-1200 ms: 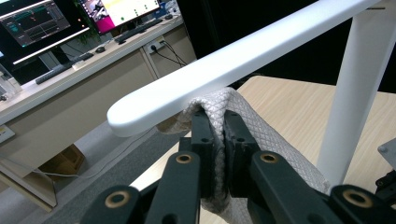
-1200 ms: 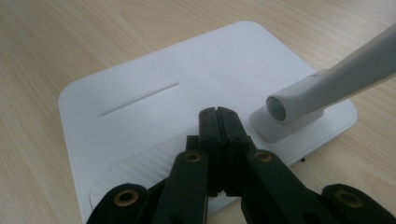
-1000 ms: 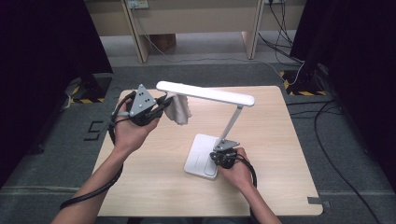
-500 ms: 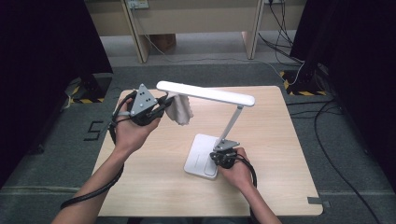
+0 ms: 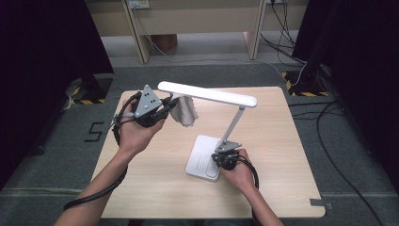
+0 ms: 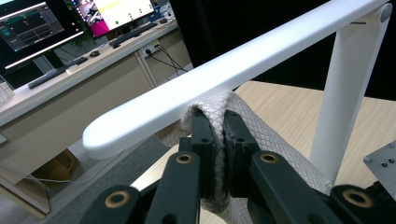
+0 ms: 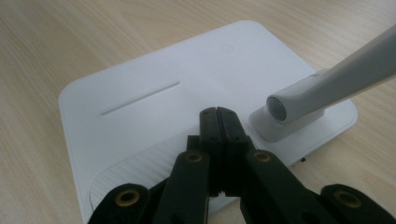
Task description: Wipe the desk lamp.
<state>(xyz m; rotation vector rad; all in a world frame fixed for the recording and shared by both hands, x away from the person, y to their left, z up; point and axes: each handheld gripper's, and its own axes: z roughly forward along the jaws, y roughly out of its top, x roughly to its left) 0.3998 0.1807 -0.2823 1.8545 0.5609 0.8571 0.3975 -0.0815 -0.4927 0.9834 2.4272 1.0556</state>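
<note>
A white desk lamp stands on the wooden table (image 5: 155, 188), its flat base (image 5: 203, 156) near the middle and its long light bar (image 5: 207, 94) reaching left. My left gripper (image 5: 173, 104) is shut on a grey quilted cloth (image 5: 185, 113), held against the underside of the bar's left end. In the left gripper view the cloth (image 6: 261, 135) wraps over both jaws just below the light bar (image 6: 224, 79). My right gripper (image 5: 220, 159) is shut with nothing in it, its tips resting on the lamp base (image 7: 154, 107) beside the arm's hinge (image 7: 285, 109).
The lamp's slanted arm (image 5: 233, 125) rises between my two hands. Desk legs (image 5: 139, 33) and cables (image 5: 287, 23) lie on the floor beyond the table's far edge. A desk with monitors (image 6: 70, 28) stands behind the lamp in the left gripper view.
</note>
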